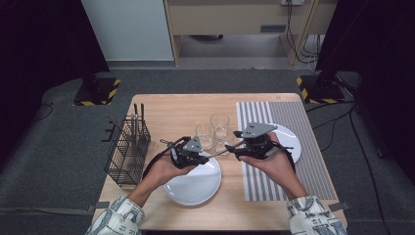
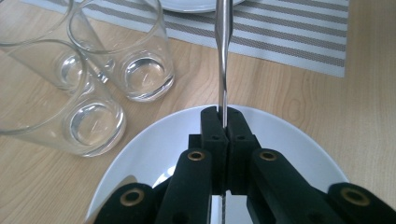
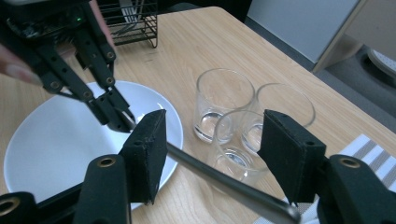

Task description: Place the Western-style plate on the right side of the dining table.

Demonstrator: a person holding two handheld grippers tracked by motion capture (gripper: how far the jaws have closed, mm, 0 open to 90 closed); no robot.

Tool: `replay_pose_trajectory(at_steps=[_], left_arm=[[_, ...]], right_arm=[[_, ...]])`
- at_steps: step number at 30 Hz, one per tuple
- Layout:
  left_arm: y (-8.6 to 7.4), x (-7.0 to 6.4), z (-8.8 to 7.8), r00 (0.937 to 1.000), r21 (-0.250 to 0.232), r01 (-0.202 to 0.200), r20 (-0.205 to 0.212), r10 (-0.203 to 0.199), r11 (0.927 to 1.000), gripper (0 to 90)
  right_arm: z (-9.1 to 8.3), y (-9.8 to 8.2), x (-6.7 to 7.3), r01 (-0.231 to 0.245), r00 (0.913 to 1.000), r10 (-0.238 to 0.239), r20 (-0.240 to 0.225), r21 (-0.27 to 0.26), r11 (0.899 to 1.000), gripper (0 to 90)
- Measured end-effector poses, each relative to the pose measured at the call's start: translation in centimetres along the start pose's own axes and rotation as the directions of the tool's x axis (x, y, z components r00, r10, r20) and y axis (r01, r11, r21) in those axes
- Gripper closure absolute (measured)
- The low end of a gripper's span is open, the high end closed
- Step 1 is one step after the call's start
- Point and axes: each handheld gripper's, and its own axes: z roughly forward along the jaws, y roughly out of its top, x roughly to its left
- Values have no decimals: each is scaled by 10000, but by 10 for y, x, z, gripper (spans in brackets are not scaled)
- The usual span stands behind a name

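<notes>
Left gripper (image 1: 208, 157): jaws clenched on the thin metal handle of a utensil (image 2: 223, 56), pads pressed together around it; held over the near white plate (image 1: 195, 188)
Right gripper (image 1: 231, 149): jaws released, standing apart with the utensil (image 3: 219, 179) passing through the gap, lying against the left pad, clear of the right pad
Utensil: slim steel piece, bridging the two grippers above the table's middle, one end pinched in the left gripper, the other running between the right gripper's pads; which kind of cutlery cannot be told
Near white plate (image 2: 299, 144): close to the table's near edge, left of the striped mat (image 1: 288, 122)
Far white plate (image 1: 292, 137): on the striped mat, toward the right edge, partly under the right hand (image 1: 274, 164)
Glasses (image 1: 220, 125): three clear tumblers, empty, upright, clustered at the table's centre, just beyond the near plate, touching or nearly so
Wire basket (image 1: 128, 149): black, at the left edge, cutlery standing in it
Table (image 1: 171, 110): light wood, mat on its right half
Left hand (image 1: 164, 171): wrapped around the left gripper, patterned sleeve at the near edge
</notes>
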Motion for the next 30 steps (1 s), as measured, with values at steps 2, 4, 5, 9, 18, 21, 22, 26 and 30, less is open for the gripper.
replay_pose_trajectory(at_steps=[2,4,5,9,18,21,22,26,30], left_arm=[[-1,1,-1,10000,-3,42,-6,-42,10000,886],[-3,3,-2,10000,-2,51,-17,-51,10000,886],[-4,4,-2,10000,-12,77,-9,-77,10000,886],[-7,5,-3,9999,-60,111,29,-110,9999,886],[-7,5,-4,9999,85,60,96,-61,9999,885],[-6,5,-3,9999,107,20,125,-21,9999,885],[-6,5,-2,9999,114,0,122,-2,9999,884],[-4,2,-1,9999,131,-72,126,70,9999,884],[-2,-2,-2,9998,34,-218,32,218,9998,884]], right_arm=[[4,0,3,164,9998,-163,-153,35,9999,413],[8,-1,4,214,9994,-209,-281,175,9996,388],[11,-1,4,155,9990,-147,-432,187,9997,366],[21,-6,4,116,9979,-95,-641,315,9994,352],[27,-14,6,357,9985,-334,-442,535,9979,415],[28,-19,6,432,9982,-404,-441,647,9970,446],[28,-21,5,385,9983,-355,-464,651,9971,458],[28,-27,3,313,9985,-283,-462,664,9973,478],[26,-30,3,140,9988,-112,-481,593,9981,479]])
